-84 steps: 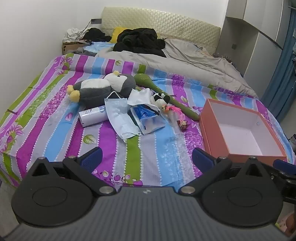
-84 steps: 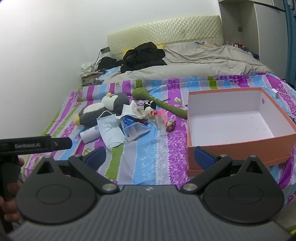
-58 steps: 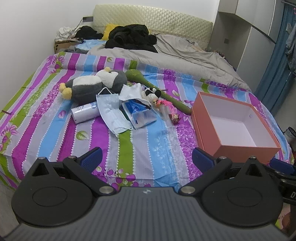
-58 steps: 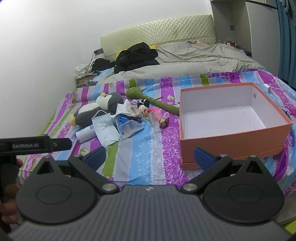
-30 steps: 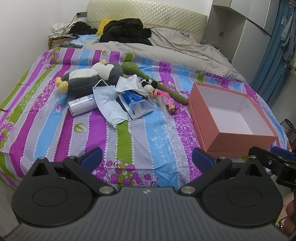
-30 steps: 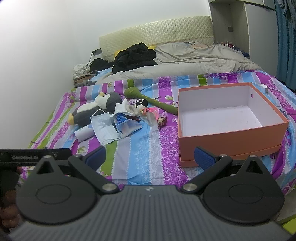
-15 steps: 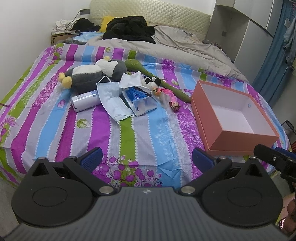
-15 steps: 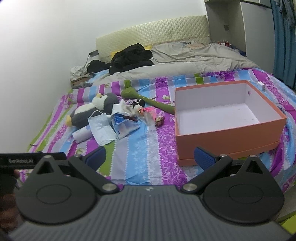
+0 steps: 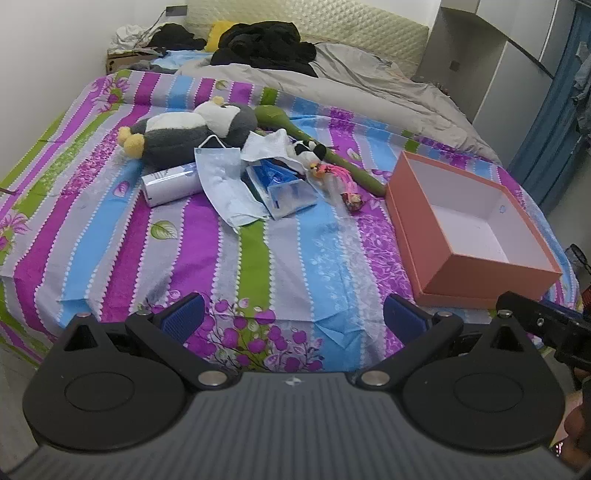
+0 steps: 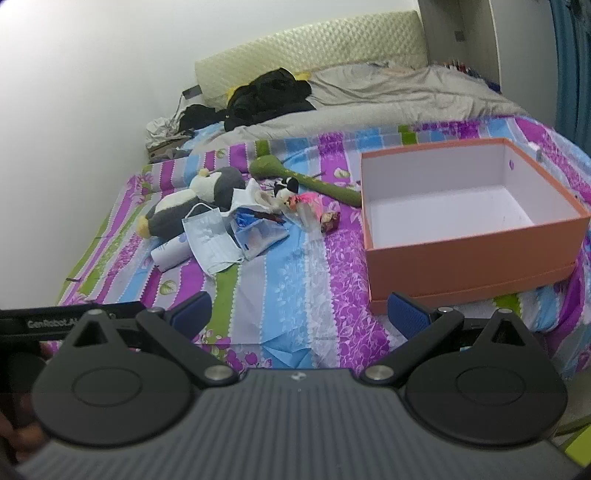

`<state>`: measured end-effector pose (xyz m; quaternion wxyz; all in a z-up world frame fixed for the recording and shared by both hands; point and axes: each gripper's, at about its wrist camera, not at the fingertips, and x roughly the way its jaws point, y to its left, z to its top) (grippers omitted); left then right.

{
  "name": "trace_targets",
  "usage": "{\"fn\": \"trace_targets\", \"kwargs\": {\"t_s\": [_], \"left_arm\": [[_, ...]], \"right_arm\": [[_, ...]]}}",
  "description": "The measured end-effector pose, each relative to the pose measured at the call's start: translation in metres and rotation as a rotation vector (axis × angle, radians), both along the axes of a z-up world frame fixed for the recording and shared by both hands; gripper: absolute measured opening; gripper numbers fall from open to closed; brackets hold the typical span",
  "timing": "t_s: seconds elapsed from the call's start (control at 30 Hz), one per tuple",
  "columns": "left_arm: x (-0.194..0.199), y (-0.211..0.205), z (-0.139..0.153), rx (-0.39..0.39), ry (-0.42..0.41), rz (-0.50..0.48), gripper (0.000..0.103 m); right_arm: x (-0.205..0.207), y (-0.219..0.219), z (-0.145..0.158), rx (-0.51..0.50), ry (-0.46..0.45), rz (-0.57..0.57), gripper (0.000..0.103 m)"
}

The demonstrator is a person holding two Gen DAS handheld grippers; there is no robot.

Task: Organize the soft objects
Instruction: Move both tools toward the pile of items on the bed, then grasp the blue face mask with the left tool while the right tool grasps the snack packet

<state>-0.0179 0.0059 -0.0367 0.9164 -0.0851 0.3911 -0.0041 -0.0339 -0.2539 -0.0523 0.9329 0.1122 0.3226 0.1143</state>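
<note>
Closer now, penguin plush (image 9: 184, 136) half hidden under face mask (image 9: 225, 184).

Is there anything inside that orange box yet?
No, the orange box shows only its bare white floor and walls.

white walls (image 9: 44, 44), quilted cream headboard (image 9: 332, 22) — striped floral bedspread (image 9: 110, 236), grey wardrobe (image 9: 509, 70)

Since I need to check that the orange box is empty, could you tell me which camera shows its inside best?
The right wrist view: the orange box sits close and nearly square-on, with its white floor bare. The left wrist view shows the same box off to the right at an angle, its near wall hiding part of the floor.
</note>
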Motion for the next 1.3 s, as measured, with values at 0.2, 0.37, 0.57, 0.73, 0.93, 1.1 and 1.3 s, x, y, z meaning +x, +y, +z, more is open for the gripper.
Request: {"fn": "trace_targets", "kwargs": {"t_s": [0.2, 0.37, 0.57, 0.73, 0.93, 1.1, 1.3], "left_arm": [[0.013, 0.004, -0.002, -0.018, 0.016, 0.028, 0.103], [0.024, 0.008, -0.007, -0.051, 0.034, 0.052, 0.103], [0.036, 0.011, -0.015, -0.066, 0.049, 0.064, 0.103], [0.049, 0.022, -0.026, -0.12, 0.053, 0.075, 0.103], [0.07, 0.04, -0.041, -0.185, 0.057, 0.13, 0.103], [0.092, 0.053, -0.057, -0.226, 0.079, 0.161, 0.103], [0.117, 0.06, -0.075, -0.244, 0.093, 0.172, 0.103]], "right_arm": [[0.01, -0.002, -0.004, 0.01, 0.019, 0.003, 0.103], [0.023, -0.002, -0.009, 0.006, 0.052, 0.005, 0.103], [0.034, 0.003, -0.011, 0.009, 0.049, 0.042, 0.103], [0.047, 0.011, -0.013, -0.006, 0.063, 0.069, 0.103], [0.07, 0.024, -0.017, -0.052, 0.083, 0.115, 0.096], [0.097, 0.035, -0.022, -0.083, 0.104, 0.139, 0.082], [0.127, 0.046, -0.031, -0.111, 0.114, 0.159, 0.076]]}}
